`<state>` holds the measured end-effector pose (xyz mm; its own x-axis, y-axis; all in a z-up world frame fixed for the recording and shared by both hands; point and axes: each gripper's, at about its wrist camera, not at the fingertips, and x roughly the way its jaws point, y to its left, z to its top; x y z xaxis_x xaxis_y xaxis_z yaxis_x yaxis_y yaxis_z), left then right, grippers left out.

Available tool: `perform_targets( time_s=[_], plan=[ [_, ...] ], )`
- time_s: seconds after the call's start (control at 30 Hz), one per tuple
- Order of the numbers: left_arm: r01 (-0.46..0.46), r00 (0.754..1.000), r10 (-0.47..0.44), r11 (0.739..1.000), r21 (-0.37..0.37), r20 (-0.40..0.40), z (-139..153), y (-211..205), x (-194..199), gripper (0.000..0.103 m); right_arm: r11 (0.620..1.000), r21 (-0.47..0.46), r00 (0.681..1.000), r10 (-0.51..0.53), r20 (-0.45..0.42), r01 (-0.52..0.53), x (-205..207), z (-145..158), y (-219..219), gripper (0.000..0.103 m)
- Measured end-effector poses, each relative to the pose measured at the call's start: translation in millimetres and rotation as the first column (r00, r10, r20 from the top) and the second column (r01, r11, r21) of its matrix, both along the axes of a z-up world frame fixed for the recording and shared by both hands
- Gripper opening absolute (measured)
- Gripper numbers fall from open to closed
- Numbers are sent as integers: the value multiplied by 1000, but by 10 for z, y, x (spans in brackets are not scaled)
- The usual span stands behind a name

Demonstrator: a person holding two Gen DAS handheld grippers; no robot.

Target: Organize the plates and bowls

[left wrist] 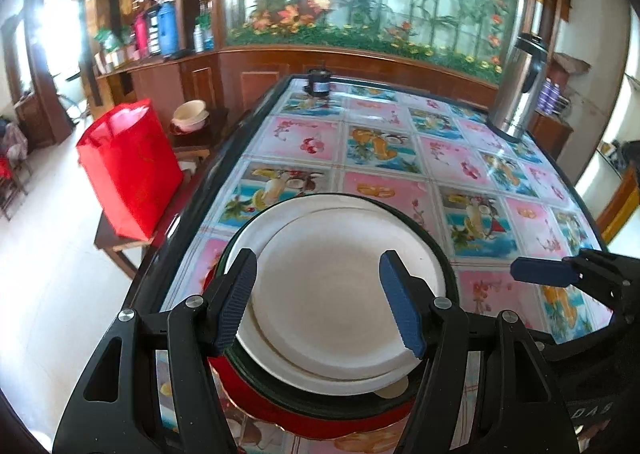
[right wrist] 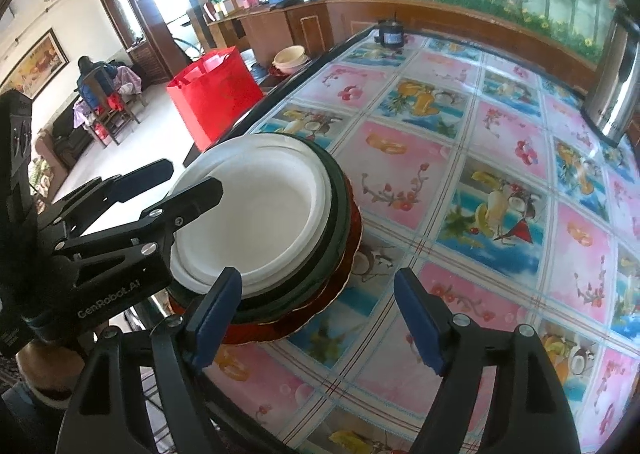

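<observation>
Your left tongs (left wrist: 320, 302) hang over the plate stack (left wrist: 340, 294) with jaws apart, clamped on nothing. Your right tongs (right wrist: 316, 318) sit just right of the stack, jaws apart and empty above the tablecloth (right wrist: 500, 158). The stack, white plates on a dark one on a red one, stands at the table's near left edge. Beyond the stack, off that edge, stands a red bag (left wrist: 128, 166), and far right of the stack a steel flask (left wrist: 520, 90).

Black left tool (left wrist: 320, 302) and right tool (right wrist: 318, 320): blue ribbed pads, silver screws.
</observation>
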<state>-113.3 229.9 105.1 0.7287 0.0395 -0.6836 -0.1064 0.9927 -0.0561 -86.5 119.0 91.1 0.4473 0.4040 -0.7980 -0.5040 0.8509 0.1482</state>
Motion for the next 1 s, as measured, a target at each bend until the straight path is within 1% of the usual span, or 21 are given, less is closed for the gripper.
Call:
perform_targets(
  time_s=[0.07, 0.2, 0.23, 0.33, 0.37, 0.43, 0.57, 0.7, 0.83, 1.0],
  plan=[
    [-26, 1000, 26, 1000, 11, -7, -11, -9, -14, 65, 1000, -7, 1000, -12, 16, 12, -6, -20, 19, 79],
    [-94, 996, 92, 992, 80, 20, -7, -33, -81, 65, 1000, -20, 1000, -14, 28, 15, -13, -59, 35, 79],
    [-100, 995, 99, 992, 76, 22, -8, -25, -91, 65, 1000, -19, 999, -13, 29, 14, -19, -63, 33, 80],
    [-109, 994, 109, 994, 26, 5, -33, 31, -100, 65, 1000, -15, 1000, -6, 26, 6, -34, -60, 24, 80],
    [-114, 994, 114, 993, 22, 4, -38, 39, -106, 65, 1000, -15, 1000, -5, 29, 5, -42, -54, 20, 80],
    [-136, 991, 136, 990, 45, 13, -31, 29, -128, 65, 1000, -12, 999, -3, 33, 3, -64, -34, 9, 80],
    [-143, 989, 142, 989, 45, 30, -8, -1, -181, 65, 1000, -11, 999, 2, 40, -2, -108, -10, -4, 80],
    [-158, 987, 153, 981, 109, 52, 11, -82, -222, 65, 1000, -15, 999, 5, 43, -4, -131, -6, -20, 80],
    [-122, 992, 119, 990, 76, 38, -8, -95, -209, 65, 1000, -15, 999, 6, 41, -5, -136, -3, -54, 80],
    [-122, 992, 119, 988, 93, 41, -8, -121, -196, 65, 1000, -14, 999, -5, 39, 5, -130, -5, -105, 80]
  ],
)
